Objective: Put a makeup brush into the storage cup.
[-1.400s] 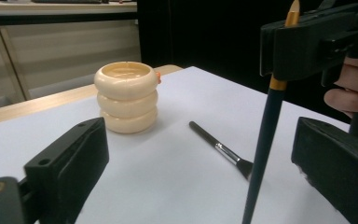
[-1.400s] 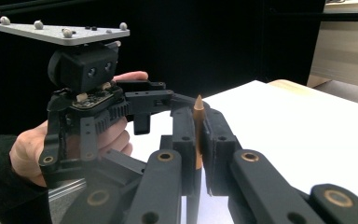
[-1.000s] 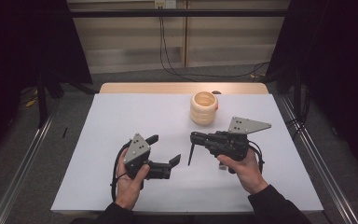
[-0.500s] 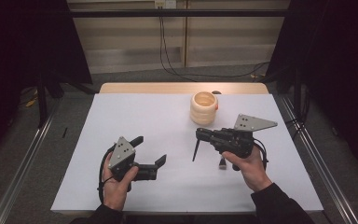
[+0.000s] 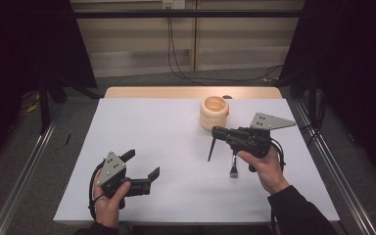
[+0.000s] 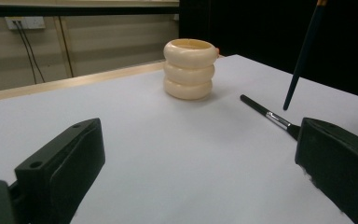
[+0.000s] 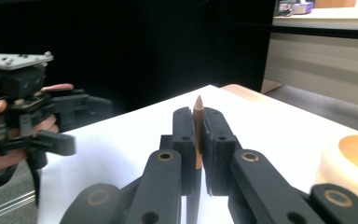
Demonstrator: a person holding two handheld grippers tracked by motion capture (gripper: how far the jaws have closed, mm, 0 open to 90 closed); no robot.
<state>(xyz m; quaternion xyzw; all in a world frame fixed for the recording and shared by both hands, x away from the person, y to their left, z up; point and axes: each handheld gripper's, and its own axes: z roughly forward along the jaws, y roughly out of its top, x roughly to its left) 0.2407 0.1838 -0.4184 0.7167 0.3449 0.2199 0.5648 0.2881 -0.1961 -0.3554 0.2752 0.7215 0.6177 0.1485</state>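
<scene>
A cream ribbed holder (image 5: 214,112) (image 6: 189,68) stands upright at the back of the white table (image 5: 161,132). To its right, my right gripper (image 5: 216,132) (image 7: 198,115) is shut on a thin paintbrush (image 5: 211,150) (image 7: 198,106). The brush's dark handle (image 6: 303,56) hangs down toward the table, and its pointed brown tip stands up between the pads. A second brush (image 5: 233,164) (image 6: 266,113) lies flat on the table below that gripper. My left gripper (image 5: 143,164) (image 6: 196,154) is open near the front left, with nothing between its jaws.
The table's front edge (image 5: 176,223) is just under both hands. Metal rails (image 5: 24,171) run along the floor on either side. The holder's rim (image 7: 354,154) shows at the right in the right gripper view.
My left gripper has moved left and nearer the table's front edge. The right gripper has drifted slightly right and back with the brush still in it.
</scene>
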